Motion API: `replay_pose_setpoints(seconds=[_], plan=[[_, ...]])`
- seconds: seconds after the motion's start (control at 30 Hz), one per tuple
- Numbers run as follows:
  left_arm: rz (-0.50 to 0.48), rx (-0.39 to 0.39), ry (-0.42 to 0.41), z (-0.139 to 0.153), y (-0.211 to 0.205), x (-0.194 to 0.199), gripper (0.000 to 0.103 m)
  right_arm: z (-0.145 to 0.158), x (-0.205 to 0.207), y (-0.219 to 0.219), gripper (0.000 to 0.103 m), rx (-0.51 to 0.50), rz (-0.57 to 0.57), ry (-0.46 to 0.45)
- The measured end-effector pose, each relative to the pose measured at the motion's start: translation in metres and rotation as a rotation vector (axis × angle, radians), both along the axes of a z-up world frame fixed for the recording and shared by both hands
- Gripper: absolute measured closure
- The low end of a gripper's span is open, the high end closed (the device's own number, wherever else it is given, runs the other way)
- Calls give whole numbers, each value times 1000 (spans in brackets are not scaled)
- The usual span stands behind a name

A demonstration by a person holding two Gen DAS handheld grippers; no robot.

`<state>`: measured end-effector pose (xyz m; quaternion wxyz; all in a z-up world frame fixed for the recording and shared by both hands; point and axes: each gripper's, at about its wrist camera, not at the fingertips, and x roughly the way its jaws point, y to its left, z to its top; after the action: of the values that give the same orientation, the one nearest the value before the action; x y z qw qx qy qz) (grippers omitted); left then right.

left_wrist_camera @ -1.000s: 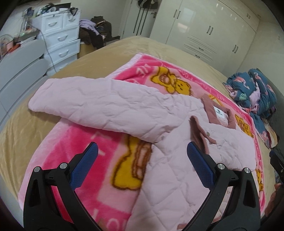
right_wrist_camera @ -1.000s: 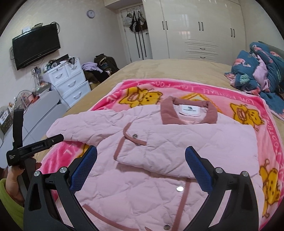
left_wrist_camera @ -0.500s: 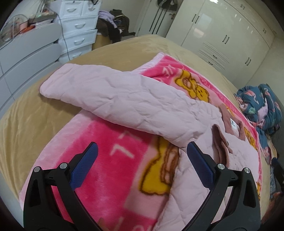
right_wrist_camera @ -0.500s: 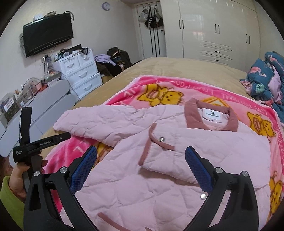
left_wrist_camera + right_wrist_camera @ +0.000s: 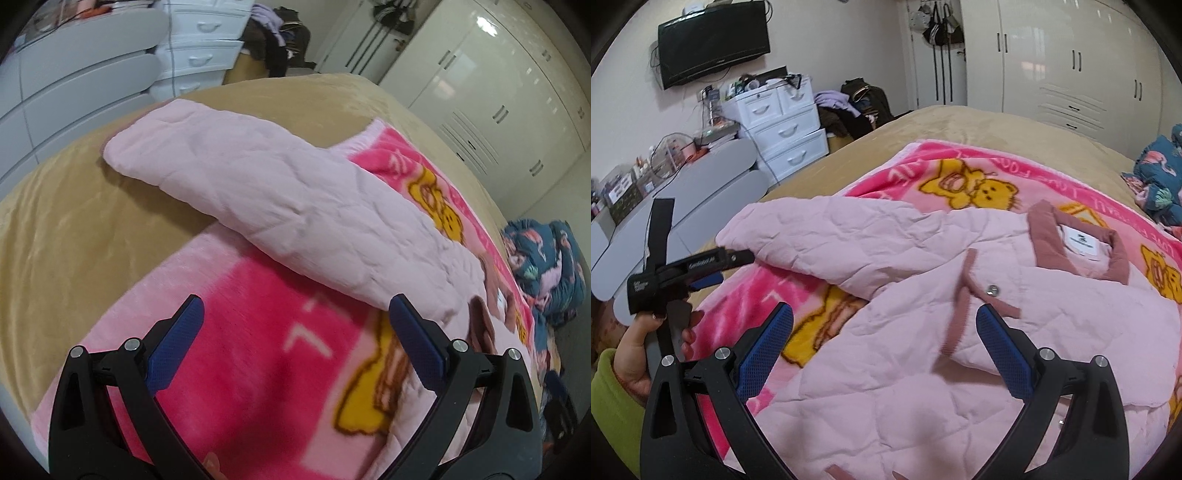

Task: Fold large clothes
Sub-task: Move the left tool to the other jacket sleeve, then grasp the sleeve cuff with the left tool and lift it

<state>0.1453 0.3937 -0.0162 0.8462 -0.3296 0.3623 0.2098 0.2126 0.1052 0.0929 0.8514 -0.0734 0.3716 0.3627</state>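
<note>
Closest to the right wrist camera is the right gripper (image 5: 884, 328), fingers spread wide with nothing between them, hovering over the lower front of the pink quilted jacket (image 5: 923, 369). The left gripper (image 5: 295, 321) is spread wide and empty too, hanging above the pink teddy-bear blanket (image 5: 258, 369) just short of the jacket's sleeve (image 5: 277, 206). In the right view you can see that left gripper from the side, held by a hand (image 5: 639, 350) in a lime green sleeve (image 5: 609, 402), off to the sleeve-cuff side of the jacket.

The jacket itself lies face up on the blanket, which is spread over the tan bed (image 5: 960, 118). One side looks already folded in across the chest, with the dusty-rose trim and a snap button (image 5: 991, 290) showing on the flap. The other sleeve sticks straight out from the jacket body, and its cuff end runs past the blanket edge onto the bare bed cover. At the top of the jacket is the rose collar (image 5: 1082, 247) with a white label inside.

Past the jacket, on the collar side, there's a bunched-up blue flamingo-print quilt (image 5: 1160, 173) at the bed's edge. Beyond the sleeve side sit white plastic drawers (image 5: 783, 125) with clutter on top and a wall TV (image 5: 713, 40) above. Farthest back are the white wardrobe doors (image 5: 1071, 62) and some bags hanging on a door.
</note>
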Motion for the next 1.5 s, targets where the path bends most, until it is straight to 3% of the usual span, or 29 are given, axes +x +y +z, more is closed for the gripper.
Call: replay_pose_setpoints(seconds=[0.47, 0.77, 0.87, 0.93, 0.97, 1.03, 1.07, 1.1, 1.37, 1.5], plan=[[98, -105, -40, -25, 53, 1, 9, -26, -12, 44, 4, -60, 88, 23], [213, -279, -90, -51, 100, 16, 9, -44, -4, 28, 4, -76, 47, 67], [256, -305, -115, -55, 114, 20, 11, -47, -1, 13, 4, -73, 17, 84], [296, -310, -117, -56, 121, 22, 28, -48, 1, 4, 4, -73, -1, 87], [312, -314, -122, -55, 124, 22, 47, -48, 3, -2, 4, -72, -13, 91], [330, -329, -132, -54, 128, 23, 64, -48, 6, -12, 4, -67, -40, 98], [329, -332, -146, -51, 128, 23, 80, -47, 8, -19, 4, -62, -57, 99], [327, -331, -161, -47, 128, 22, 88, -46, 9, -25, 4, -56, -67, 101], [266, -161, -301, 40, 87, 6, 94, -34, 13, -67, 4, -16, -142, 96], [218, -64, -326, 75, 60, 7, 94, -25, 11, -87, 4, 10, -172, 89]])
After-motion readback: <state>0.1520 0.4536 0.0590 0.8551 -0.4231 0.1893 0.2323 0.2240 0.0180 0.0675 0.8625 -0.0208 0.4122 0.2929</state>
